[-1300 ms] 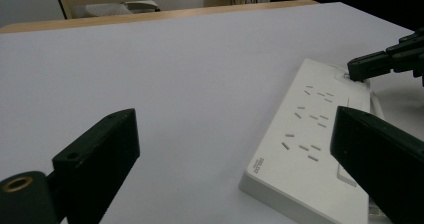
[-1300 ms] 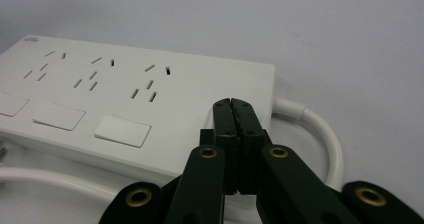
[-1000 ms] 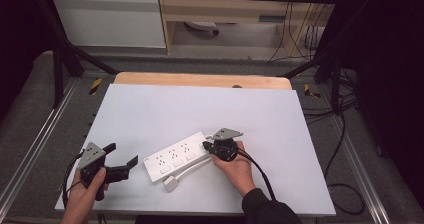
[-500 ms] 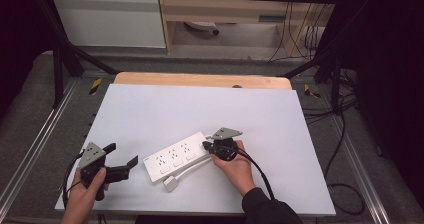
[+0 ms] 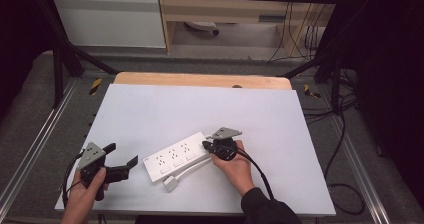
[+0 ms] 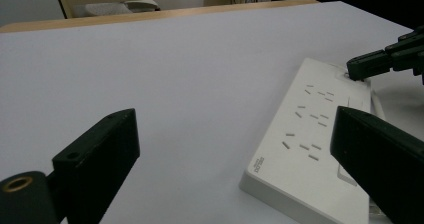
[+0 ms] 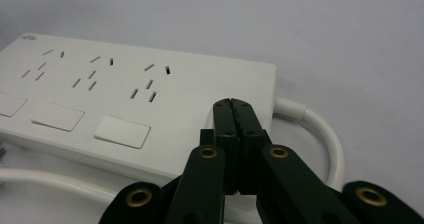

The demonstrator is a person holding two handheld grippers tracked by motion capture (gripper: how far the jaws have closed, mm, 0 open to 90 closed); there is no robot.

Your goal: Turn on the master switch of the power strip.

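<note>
The right gripper (image 5: 207, 145) is seen just right of centre in the lower half of the high view, its jaws pressed together with nothing between them. In the right gripper view the closed tips (image 7: 233, 105) are set down on the top face of the white power strip (image 7: 125, 99), at its end near the cable outlet.

The left gripper (image 5: 122, 162) is held at the lower left of the high view, its jaws spread wide and empty, apart from the strip's near end. In the left gripper view the strip (image 6: 310, 149) is seen at the right, between and beyond the jaws.

The power strip (image 5: 175, 159) lies slantwise in the lower middle of the white table (image 5: 200, 109). Its white cable (image 5: 192, 168) is looped along its lower side, ending in a plug (image 5: 170, 183).
</note>
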